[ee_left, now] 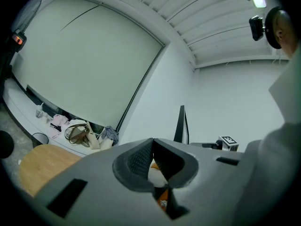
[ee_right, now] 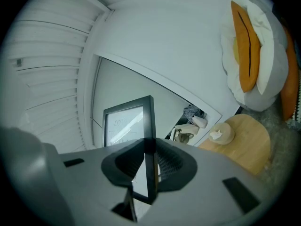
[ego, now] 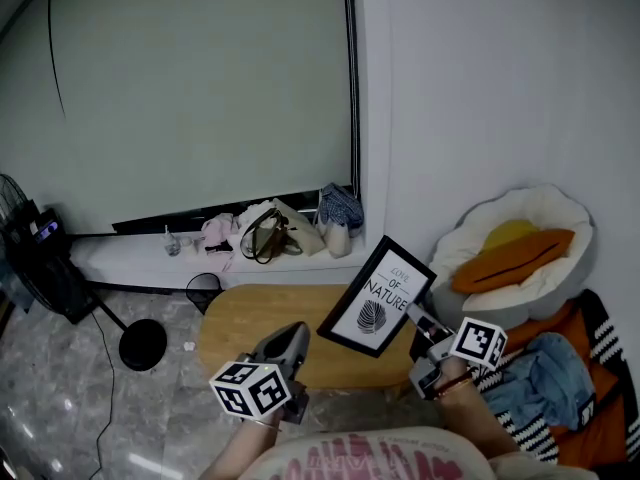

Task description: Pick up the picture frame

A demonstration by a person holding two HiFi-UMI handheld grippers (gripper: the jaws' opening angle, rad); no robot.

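Both forearms reach forward from the bottom of the head view, each gripper pointing level. Two grippers, one picture frame (ego: 378,296), one oval wooden table (ego: 250,318), one floor fan (ego: 40,258) and one round white cushion (ego: 540,208) are in sight. The right gripper (ego: 413,318) is clamped on the frame's black lower right edge, holding it tilted in the air over the table's right end, printed face towards the person. The left gripper (ego: 297,329) sits over the table with its jaw tips pressed together and nothing between them.
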